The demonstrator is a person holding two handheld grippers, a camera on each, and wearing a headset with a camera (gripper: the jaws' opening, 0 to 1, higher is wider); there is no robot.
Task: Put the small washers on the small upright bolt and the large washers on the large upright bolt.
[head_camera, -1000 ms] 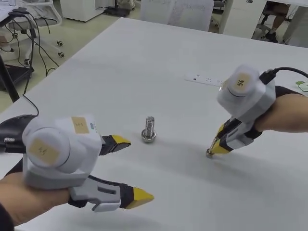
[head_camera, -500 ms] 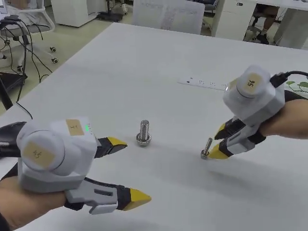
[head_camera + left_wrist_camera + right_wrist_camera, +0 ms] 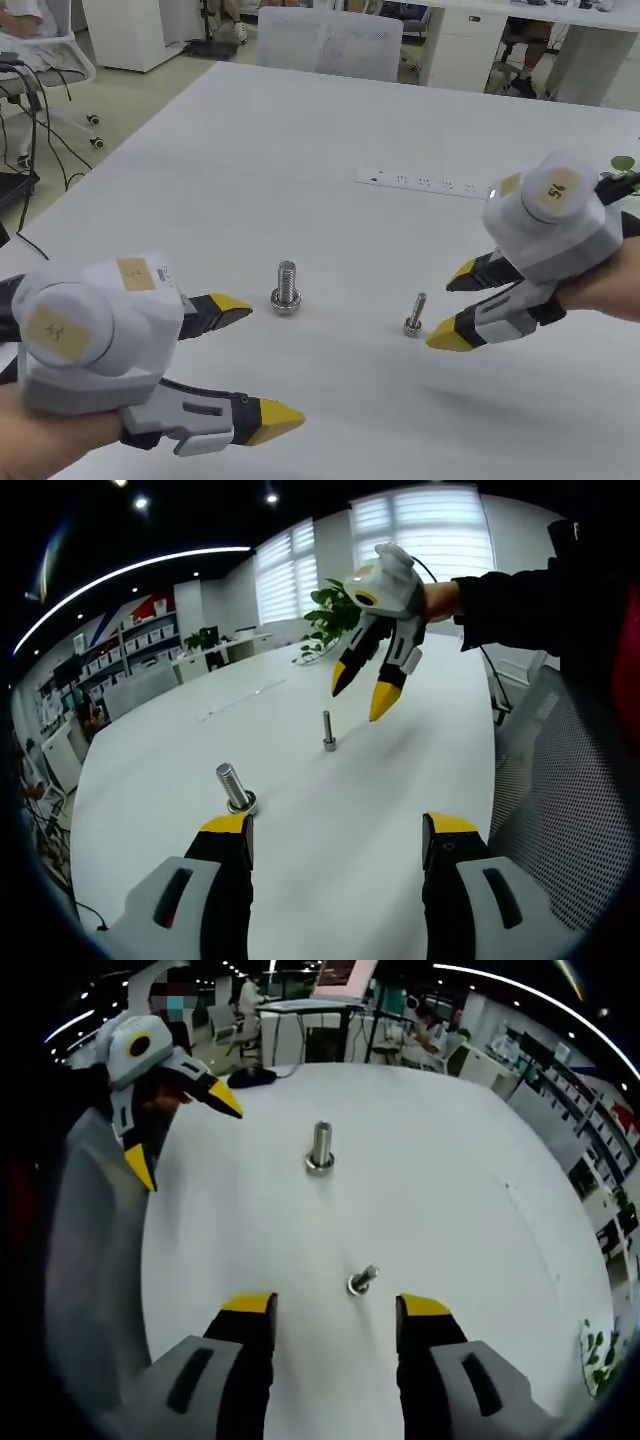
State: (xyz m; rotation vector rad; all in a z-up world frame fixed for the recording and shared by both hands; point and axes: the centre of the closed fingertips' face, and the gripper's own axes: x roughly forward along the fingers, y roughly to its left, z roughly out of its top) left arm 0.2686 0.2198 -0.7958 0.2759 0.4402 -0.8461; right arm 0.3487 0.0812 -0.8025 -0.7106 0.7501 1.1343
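The large upright bolt [image 3: 286,288] stands mid-table with a wider ring at its foot; it also shows as the large bolt [image 3: 237,788] and the large bolt [image 3: 320,1148]. To its right stands the small upright bolt [image 3: 415,315], also seen as the small bolt [image 3: 328,732] and the small bolt [image 3: 362,1280]. My right gripper [image 3: 447,312] hovers open just right of the small bolt, not touching it, jaws empty [image 3: 335,1305]. My left gripper [image 3: 262,360] is open and empty, near-left of the large bolt [image 3: 340,825]. Each gripper appears in the other's view: right gripper [image 3: 358,700], left gripper [image 3: 190,1145].
A white power strip [image 3: 420,183] lies on the white table [image 3: 300,130] beyond the bolts. The table's left edge drops to the floor, with cables and a chair [image 3: 40,60] there. A green plant [image 3: 625,163] sits at the far right.
My right gripper, closed at the small bolt a second ago, has opened and drawn back to the right, leaving the bolt standing alone. The head camera has shifted.
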